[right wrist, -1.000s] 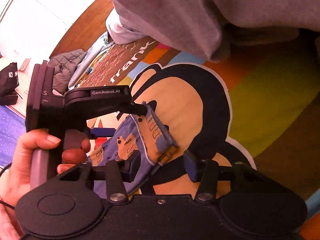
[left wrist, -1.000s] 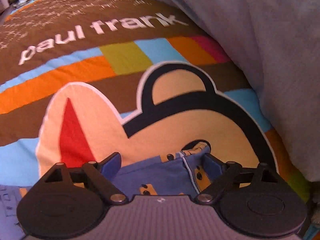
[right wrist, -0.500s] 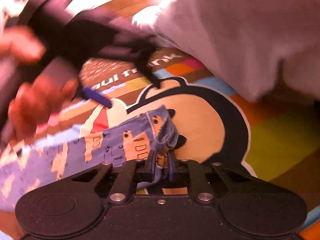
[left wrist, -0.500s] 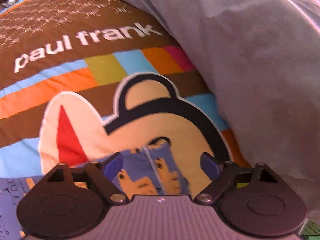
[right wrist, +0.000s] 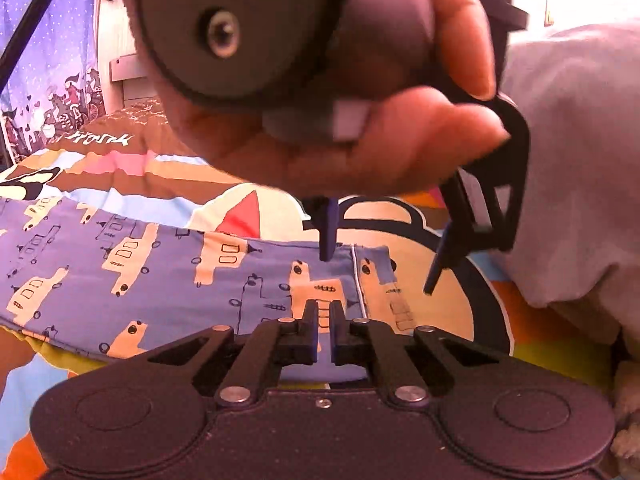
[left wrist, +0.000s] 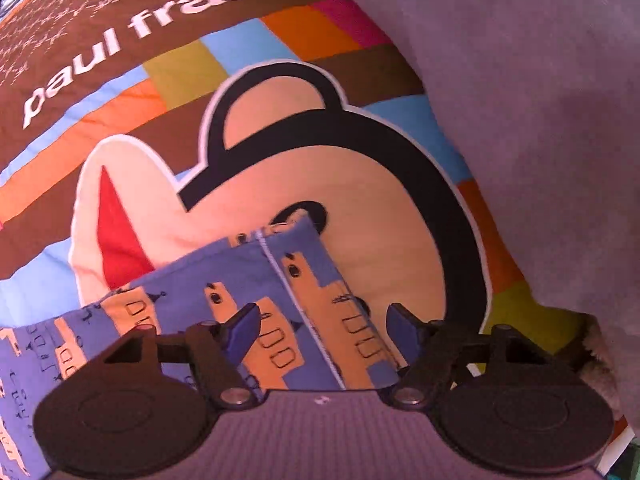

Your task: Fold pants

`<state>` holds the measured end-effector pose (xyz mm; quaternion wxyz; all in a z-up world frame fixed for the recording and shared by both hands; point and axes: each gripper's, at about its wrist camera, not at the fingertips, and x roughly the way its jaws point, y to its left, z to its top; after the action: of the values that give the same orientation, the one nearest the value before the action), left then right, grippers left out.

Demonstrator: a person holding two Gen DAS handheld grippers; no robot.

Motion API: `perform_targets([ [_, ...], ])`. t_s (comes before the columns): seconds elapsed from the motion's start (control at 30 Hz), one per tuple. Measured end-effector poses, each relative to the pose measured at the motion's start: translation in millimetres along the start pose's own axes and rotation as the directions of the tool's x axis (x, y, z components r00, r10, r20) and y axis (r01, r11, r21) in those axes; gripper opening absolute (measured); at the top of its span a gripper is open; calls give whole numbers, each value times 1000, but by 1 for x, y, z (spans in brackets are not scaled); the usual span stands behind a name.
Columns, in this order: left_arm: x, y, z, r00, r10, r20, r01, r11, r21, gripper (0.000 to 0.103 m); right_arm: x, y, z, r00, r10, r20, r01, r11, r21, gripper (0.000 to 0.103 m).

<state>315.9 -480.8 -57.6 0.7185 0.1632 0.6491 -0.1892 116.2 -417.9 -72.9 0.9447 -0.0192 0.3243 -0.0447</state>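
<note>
The blue printed pants (right wrist: 132, 276) lay on the colourful bedspread (left wrist: 280, 36). The right gripper (right wrist: 324, 320) had its jaws pinched on the pants; the left gripper (left wrist: 322, 322) jaws, just closing, stood wide above them.

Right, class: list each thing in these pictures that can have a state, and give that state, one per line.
Pants: lying flat on the quilt, end pinched by the right gripper.
Right gripper: shut on the pants.
Left gripper: open above the pants, jaws have just been closing, nothing pressed between them.
Quilt: spread out under the pants.
Grey blanket: bunched at the quilt's edge.
</note>
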Motion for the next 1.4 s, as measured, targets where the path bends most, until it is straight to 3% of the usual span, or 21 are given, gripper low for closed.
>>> perform_targets([
  [0.03, 0, -1, 0, 1000, 1, 0, -1, 1000, 5, 74, 0, -2, 0, 1000, -1, -4, 1, 1000, 13, 6],
  [0.07, -1, -2, 0, 1000, -2, 1, 2, 1000, 9, 74, -1, -5, 0, 1000, -4, -4, 4, 999, 32, 13],
  [0.13, -2, -1, 3, 1000, -8, 5, 8, 1000, 11, 75, -6, -14, -1, 1000, -23, 6, 23, 996, 89, 38],
  [0.17, -3, 0, 5, 1000, -9, 8, 9, 1000, 8, 75, -8, -20, -4, 999, -33, 16, 31, 990, 135, 56],
  [0.2, -2, 2, 7, 1000, -12, 12, 12, 1000, 6, 75, -9, -29, -5, 999, -28, 22, 24, 983, 184, 67],
  [0.3, -6, 9, 8, 995, -39, 87, 39, 999, 9, 79, -3, -60, -11, 1000, 12, -8, -8, 933, 359, 65],
  [0.43, -8, 15, 6, 987, -92, 133, 89, 996, 26, 81, 24, -94, -22, 988, 116, -103, -39, 829, 558, 58],
  [0.53, -9, 20, 5, 982, -131, 134, 131, 991, 3, 81, 32, -103, -25, 985, 150, -88, -63, 779, 624, 50],
  [0.57, -9, 21, 6, 983, -134, 128, 135, 991, -4, 81, 34, -101, -25, 984, 150, -95, -60, 782, 621, 42],
  [0.67, -11, 24, 5, 985, -133, 111, 136, 990, -19, 81, 35, -92, -21, 983, 154, -102, -67, 810, 583, 13],
  [0.77, -15, 27, 4, 986, -132, 105, 135, 991, -22, 81, 25, -73, -12, 991, 109, -77, -58, 875, 480, 13],
  [0.93, -20, 24, 3, 991, -106, 77, 107, 994, -9, 79, 9, -22, 1, 1000, 8, -29, -4, 987, 163, 13],
  [1.0, -21, 19, 0, 997, -44, 69, 43, 999, 23, 60, 8, -4, 2, 1000, -14, -18, 15, 998, 58, 13],
  [1.07, -20, 12, -3, 998, 23, 67, -28, 997, 67, 52, 6, 11, 2, 999, -33, -4, 33, 999, -30, 13],
  [1.3, -9, -2, -13, 991, 132, 29, -134, 983, 125, 50, 4, 25, 2, 999, -44, 11, 45, 991, -122, 13],
  [1.33, -5, -4, -14, 989, 148, 23, -149, 978, 146, 44, 6, 27, 2, 999, -47, 9, 47, 991, -128, 13],
  [1.37, -2, -5, -15, 987, 156, 24, -158, 973, 166, 22, 6, 28, 1, 999, -48, 11, 49, 990, -134, 13],
  [1.4, 1, -5, -15, 986, 167, 22, -168, 971, 170, 19, 7, 30, 1, 999, -49, 14, 50, 988, -143, 12],
])
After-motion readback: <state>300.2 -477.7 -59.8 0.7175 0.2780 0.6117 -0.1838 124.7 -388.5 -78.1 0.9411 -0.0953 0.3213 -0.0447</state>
